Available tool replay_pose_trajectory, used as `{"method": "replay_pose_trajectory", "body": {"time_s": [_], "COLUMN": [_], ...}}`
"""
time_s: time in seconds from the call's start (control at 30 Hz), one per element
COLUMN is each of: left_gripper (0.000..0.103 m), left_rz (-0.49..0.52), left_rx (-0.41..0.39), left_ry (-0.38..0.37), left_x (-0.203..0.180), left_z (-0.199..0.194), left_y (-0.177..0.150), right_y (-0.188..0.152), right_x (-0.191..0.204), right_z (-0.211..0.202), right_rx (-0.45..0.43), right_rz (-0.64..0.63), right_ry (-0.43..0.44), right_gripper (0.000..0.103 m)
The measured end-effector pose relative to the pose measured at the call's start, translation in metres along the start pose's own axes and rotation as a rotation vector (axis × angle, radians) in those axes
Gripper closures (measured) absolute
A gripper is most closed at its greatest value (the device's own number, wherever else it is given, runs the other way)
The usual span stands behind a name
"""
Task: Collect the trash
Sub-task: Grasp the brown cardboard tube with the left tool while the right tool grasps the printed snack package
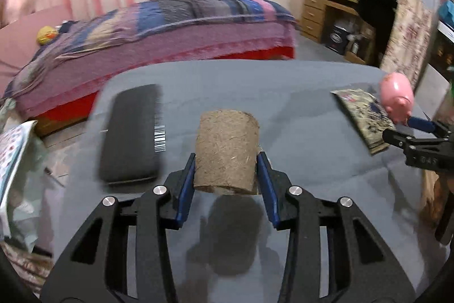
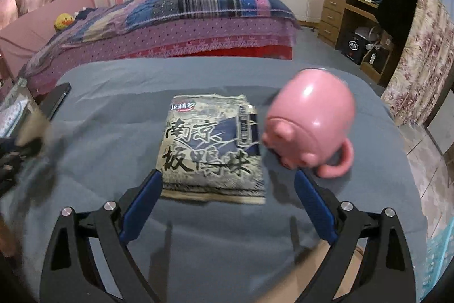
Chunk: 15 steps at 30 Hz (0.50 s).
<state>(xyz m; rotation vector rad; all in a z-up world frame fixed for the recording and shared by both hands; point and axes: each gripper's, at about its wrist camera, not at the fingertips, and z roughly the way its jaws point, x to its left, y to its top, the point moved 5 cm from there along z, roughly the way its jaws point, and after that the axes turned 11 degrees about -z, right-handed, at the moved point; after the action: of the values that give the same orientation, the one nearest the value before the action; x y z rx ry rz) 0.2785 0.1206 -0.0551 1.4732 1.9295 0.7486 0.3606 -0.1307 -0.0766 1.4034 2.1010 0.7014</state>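
My left gripper [image 1: 226,161] is shut on a brown cardboard tube [image 1: 227,151] and holds it above the grey cloth-covered table [image 1: 298,115]; its shadow lies below. My right gripper [image 2: 227,183] is open over the near edge of a printed snack packet [image 2: 211,146] lying flat on the table. The packet also shows in the left wrist view [image 1: 361,115], with the right gripper [image 1: 408,129] beside it. A blurred bit of the left gripper with the tube [image 2: 31,135] shows at the left of the right wrist view.
A pink pig-shaped mug [image 2: 310,127] lies on its side right of the packet, close to my right finger. A black flat case [image 1: 130,132] lies left of the tube. A bed [image 1: 170,27] stands behind the table, a wooden desk [image 2: 343,13] at the back right.
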Motion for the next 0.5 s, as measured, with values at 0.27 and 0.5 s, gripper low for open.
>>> {"method": "replay_pose_trajectory", "body": {"time_s": [0.27, 0.5], "left_gripper": [0.062, 0.062], "left_rz": [0.005, 0.021], "left_rx": [-0.041, -0.029], "left_ry": [0.044, 0.043], "left_x": [0.029, 0.012], "left_z": [-0.016, -0.017], "left_y": [-0.008, -0.013], "right_y": [-0.001, 0.0], "right_x": [-0.007, -0.001], "right_z": [0.029, 0.026], "right_rx": [0.085, 0.062], "right_rz": [0.107, 0.058], "right_ry": [0.051, 0.042], "right_gripper": [0.016, 0.057]}}
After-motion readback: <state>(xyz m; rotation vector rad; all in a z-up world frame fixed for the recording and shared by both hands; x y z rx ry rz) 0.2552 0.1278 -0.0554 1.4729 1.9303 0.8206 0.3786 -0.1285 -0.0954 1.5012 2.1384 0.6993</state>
